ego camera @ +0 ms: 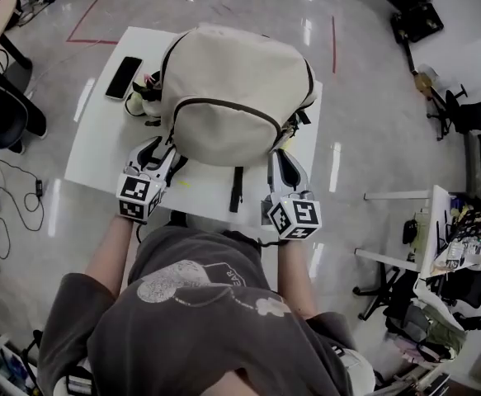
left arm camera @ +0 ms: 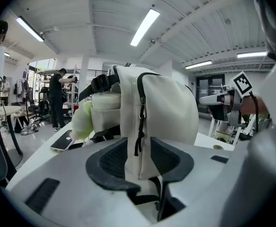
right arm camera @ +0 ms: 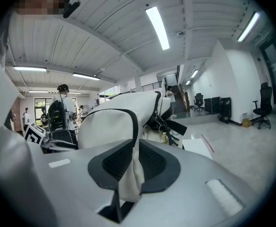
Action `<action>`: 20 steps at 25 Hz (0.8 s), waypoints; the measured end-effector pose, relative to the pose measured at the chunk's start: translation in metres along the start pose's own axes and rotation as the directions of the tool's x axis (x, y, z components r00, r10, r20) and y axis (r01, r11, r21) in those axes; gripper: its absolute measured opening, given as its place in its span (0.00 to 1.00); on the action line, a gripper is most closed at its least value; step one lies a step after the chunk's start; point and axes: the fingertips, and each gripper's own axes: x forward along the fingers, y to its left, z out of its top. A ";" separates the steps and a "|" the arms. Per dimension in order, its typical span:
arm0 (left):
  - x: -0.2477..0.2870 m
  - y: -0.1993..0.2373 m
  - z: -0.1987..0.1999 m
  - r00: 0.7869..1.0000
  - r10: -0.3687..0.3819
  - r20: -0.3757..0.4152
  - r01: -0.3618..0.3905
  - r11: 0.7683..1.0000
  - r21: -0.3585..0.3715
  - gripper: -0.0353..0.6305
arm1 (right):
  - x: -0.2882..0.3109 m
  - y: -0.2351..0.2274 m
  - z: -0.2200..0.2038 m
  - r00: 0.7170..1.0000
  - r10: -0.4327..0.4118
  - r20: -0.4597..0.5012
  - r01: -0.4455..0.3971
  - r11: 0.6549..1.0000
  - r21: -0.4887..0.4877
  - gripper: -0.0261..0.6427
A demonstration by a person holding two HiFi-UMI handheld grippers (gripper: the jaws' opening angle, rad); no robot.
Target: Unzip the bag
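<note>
The bag [ego camera: 232, 89] lies on the white table [ego camera: 100, 147] in front of me, a cream backpack with its bottom edge toward my body and its dark zip [ego camera: 223, 103] curving across the front panel. The zip looks closed along the whole arc I can see. A black strap [ego camera: 236, 190] trails from under the bag toward the table's near edge.

My left tongs [ego camera: 164, 151] sit at the bag's near left corner. In the left gripper view their jaws stand wide apart, with the corner of the bag [left arm camera: 161, 108] poking between them. The zip pull [left arm camera: 138, 131] with its short dark cord hangs right there in the gap, and the pads [left arm camera: 110, 161] are not pressing on the fabric.

My right tongs [ego camera: 283, 162] are at the near right corner. In the right gripper view the jaws are nearly together, clamped on a fold of the bag's cream fabric [right arm camera: 133, 174] that fills the narrow gap between the pads.

A phone [ego camera: 123, 77] lies flat on the table off the bag's far left side, close to a pale green soft thing [left arm camera: 83, 119] tucked against the bag.
</note>
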 end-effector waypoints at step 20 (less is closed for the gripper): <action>0.028 -0.011 -0.001 0.992 -0.115 -0.056 0.120 0.987 0.110 0.12 | -0.003 -0.004 -0.019 0.993 -0.114 -0.023 0.115 0.993 0.029 0.10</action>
